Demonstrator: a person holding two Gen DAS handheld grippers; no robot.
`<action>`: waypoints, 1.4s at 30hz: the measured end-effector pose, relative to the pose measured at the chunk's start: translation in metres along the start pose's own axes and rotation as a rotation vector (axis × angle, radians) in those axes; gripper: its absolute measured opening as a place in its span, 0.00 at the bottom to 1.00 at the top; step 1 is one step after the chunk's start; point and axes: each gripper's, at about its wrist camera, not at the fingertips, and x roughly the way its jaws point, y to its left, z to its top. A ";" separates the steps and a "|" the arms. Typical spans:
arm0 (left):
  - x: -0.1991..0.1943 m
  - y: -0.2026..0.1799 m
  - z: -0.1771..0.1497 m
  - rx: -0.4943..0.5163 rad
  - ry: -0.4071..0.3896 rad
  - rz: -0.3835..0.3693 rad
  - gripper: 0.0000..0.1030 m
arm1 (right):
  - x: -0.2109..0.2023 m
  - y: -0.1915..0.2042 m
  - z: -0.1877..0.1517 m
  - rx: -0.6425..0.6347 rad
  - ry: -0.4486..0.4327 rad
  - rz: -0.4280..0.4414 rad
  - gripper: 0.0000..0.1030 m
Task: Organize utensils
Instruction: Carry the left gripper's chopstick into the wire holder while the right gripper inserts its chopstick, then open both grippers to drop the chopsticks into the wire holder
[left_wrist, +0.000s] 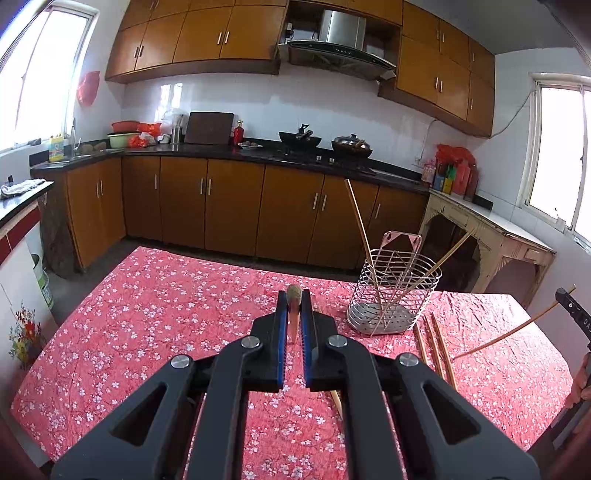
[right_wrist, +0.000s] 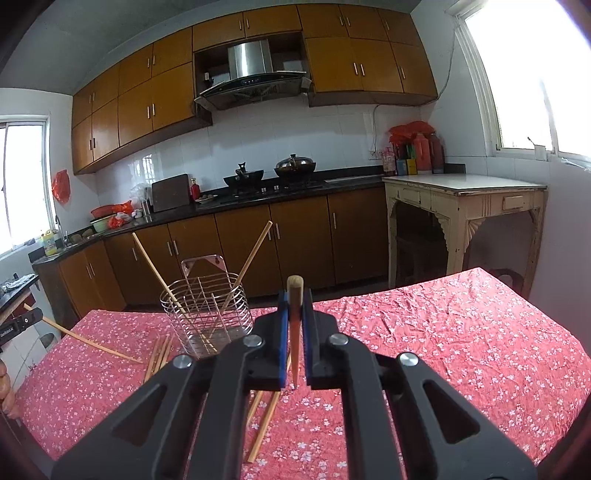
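Gripping one slim wooden chopstick (left_wrist: 294, 314) each, the left gripper (left_wrist: 294, 295) and right gripper (right_wrist: 294, 295) hover over the red floral tablecloth (left_wrist: 147, 314). At two o'clock in the left view stands the wire utensil basket (left_wrist: 391, 291) holding two chopsticks; loose chopsticks (left_wrist: 436, 343) lie just beside it.

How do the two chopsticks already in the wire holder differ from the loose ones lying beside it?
The two chopsticks in the wire holder stand steeply, tips down, one leaning left and one right; the loose chopsticks lie flat on the red tablecloth. The standing pair cross and splay apart, while the loose ones lie close together, roughly parallel. The pair rises above the holder's rim; the loose ones sit outside its base. All look like plain light wood.
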 end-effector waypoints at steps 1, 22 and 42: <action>0.000 0.000 0.002 0.000 -0.003 0.002 0.06 | -0.001 0.000 0.001 0.000 -0.004 0.001 0.08; 0.002 -0.061 0.142 0.005 -0.183 -0.061 0.06 | 0.038 0.050 0.149 0.037 -0.146 0.196 0.08; 0.089 -0.100 0.135 -0.036 -0.093 -0.099 0.06 | 0.136 0.065 0.118 0.053 0.010 0.246 0.08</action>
